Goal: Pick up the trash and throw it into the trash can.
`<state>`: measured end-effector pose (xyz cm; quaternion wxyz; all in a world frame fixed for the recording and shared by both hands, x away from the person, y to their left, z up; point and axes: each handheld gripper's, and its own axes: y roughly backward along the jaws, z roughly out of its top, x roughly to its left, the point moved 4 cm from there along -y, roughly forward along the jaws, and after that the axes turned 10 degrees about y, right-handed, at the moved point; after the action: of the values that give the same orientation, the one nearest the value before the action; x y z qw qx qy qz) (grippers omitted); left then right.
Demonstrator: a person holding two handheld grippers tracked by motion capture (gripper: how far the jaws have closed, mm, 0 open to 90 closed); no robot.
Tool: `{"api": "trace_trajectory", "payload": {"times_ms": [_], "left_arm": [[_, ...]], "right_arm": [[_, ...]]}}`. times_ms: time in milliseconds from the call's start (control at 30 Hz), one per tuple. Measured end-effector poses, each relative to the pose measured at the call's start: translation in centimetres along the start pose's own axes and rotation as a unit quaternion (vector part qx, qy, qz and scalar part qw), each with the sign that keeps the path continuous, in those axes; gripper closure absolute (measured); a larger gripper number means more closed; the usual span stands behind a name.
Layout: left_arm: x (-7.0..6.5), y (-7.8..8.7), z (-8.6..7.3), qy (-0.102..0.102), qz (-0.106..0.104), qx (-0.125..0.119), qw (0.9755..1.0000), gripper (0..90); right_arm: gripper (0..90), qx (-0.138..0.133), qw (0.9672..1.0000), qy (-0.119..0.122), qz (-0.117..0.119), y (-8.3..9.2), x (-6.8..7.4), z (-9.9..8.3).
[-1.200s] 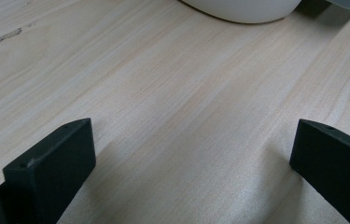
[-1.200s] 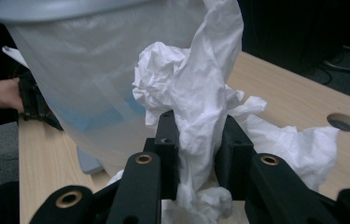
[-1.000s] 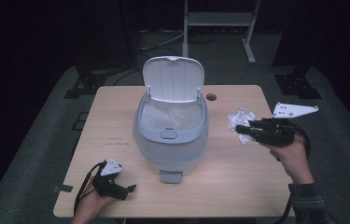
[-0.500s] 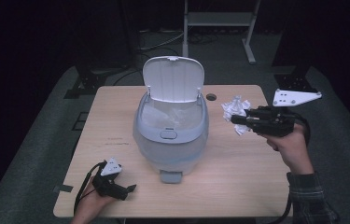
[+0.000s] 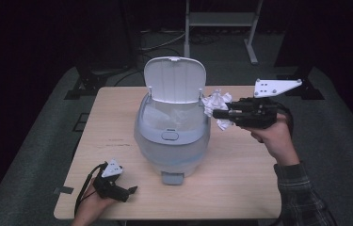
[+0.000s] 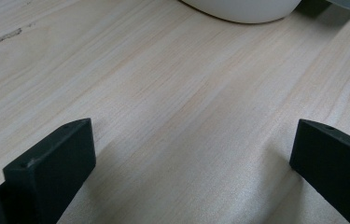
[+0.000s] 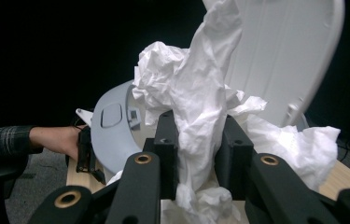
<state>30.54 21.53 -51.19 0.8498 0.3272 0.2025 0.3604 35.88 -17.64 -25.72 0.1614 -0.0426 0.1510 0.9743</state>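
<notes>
Crumpled paper (image 5: 215, 104): white. Bin (image 5: 172, 136): pale grey-blue body, white raised lid (image 5: 175, 80). Table (image 5: 240, 179): light wood grain with a thin dark streak. Right gripper (image 5: 219, 113) and left gripper (image 5: 132, 190): black, each topped by a pale grey plate. Sleeve (image 5: 301, 193): dark plaid. Floor: grey carpet.

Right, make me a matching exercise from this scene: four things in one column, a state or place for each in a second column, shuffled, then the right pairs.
Column one:
1. bin lid
2. crumpled paper
3. left gripper
4. right gripper

Column two:
A. open, resting low on the table near its front edge
B. clamped between two black jaws
C. standing up, swung open
D. held up beside the bin, shut on a white wad

Pairs: 1-C, 2-B, 3-A, 4-D
</notes>
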Motion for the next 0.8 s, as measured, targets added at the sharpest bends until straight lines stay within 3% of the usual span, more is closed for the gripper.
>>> {"api": "trace_trajectory", "payload": {"times_ms": [300, 800], "left_arm": [[0.0, 0.0, 0.0, 0.0, 0.0, 0.0, 1.0, 0.0], [0.0, 0.0, 0.0, 0.0, 0.0, 0.0, 1.0, 0.0]], "right_arm": [[72.1, 0.002, 0.9998, 0.007, 0.018, -2.2, 0.0, 1.4], [71.3, 0.02, 0.9986, 0.011, 0.047, -7.6, -0.1, 3.0]]}}
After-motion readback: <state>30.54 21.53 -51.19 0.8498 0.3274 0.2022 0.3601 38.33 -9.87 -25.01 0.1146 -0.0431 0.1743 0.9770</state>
